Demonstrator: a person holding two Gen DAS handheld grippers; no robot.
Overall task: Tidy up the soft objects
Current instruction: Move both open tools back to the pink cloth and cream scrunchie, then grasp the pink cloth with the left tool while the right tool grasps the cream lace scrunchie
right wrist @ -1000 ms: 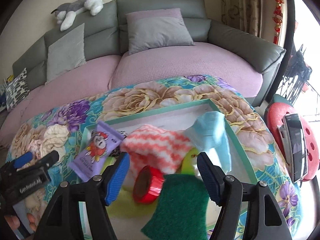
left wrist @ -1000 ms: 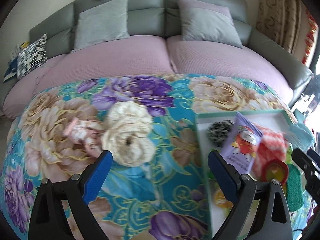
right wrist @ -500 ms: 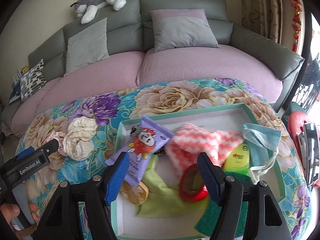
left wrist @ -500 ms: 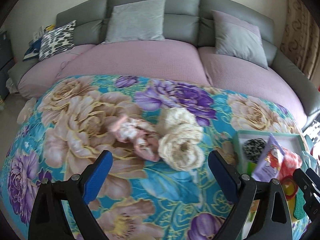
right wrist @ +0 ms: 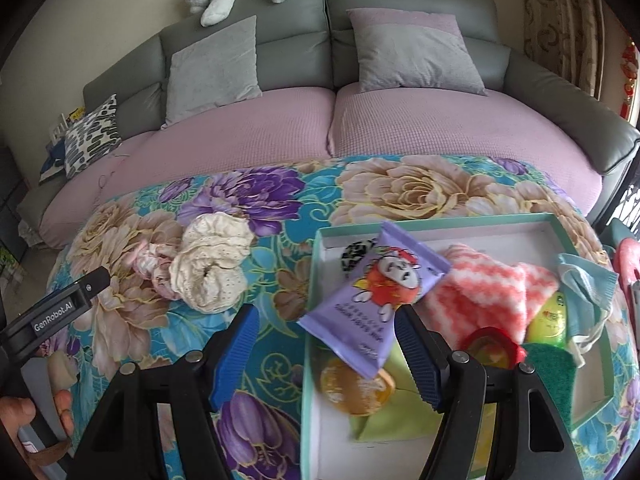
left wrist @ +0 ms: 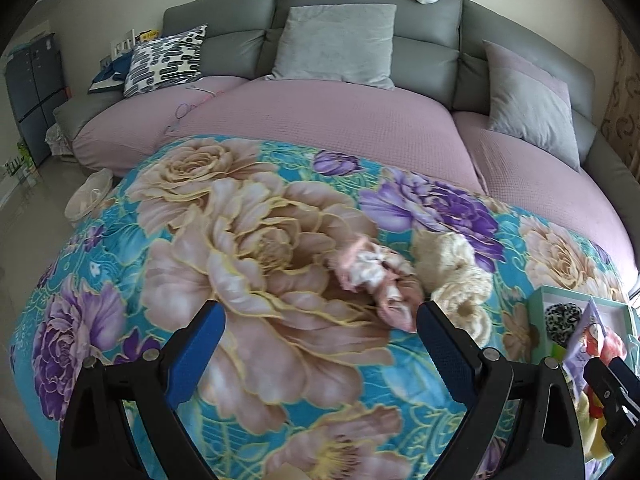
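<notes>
On the flowered blanket point(left wrist: 256, 248) lie a pink-and-white scrunchie point(left wrist: 376, 280) and a cream lace scrunchie point(left wrist: 460, 280), touching each other. My left gripper point(left wrist: 320, 332) hovers open and empty over the blanket, with the pink scrunchie just beyond its right finger. In the right wrist view the same cream scrunchie point(right wrist: 212, 264) and pink scrunchie point(right wrist: 156, 264) lie left of a mint-rimmed tray point(right wrist: 440, 222). My right gripper point(right wrist: 326, 344) is open and empty, straddling the tray's left rim. A purple snack packet point(right wrist: 376, 296) leans in the tray by its right finger.
The tray also holds a coral striped cloth point(right wrist: 488, 288), blue face mask point(right wrist: 588, 284), green sponge point(right wrist: 556, 376), red tape roll point(right wrist: 492, 344), green cloth point(right wrist: 392, 420) and spotted scrunchie point(right wrist: 356, 254). Behind is a pink-covered sofa point(right wrist: 280, 128) with cushions. A hand point(right wrist: 24, 420) holds the left gripper point(right wrist: 64, 308).
Both grippers have slid left over the blanket. The scrunchies have shifted rightward in the left view, and the tray is now at that view's right edge. Neither gripper's opening has changed.
</notes>
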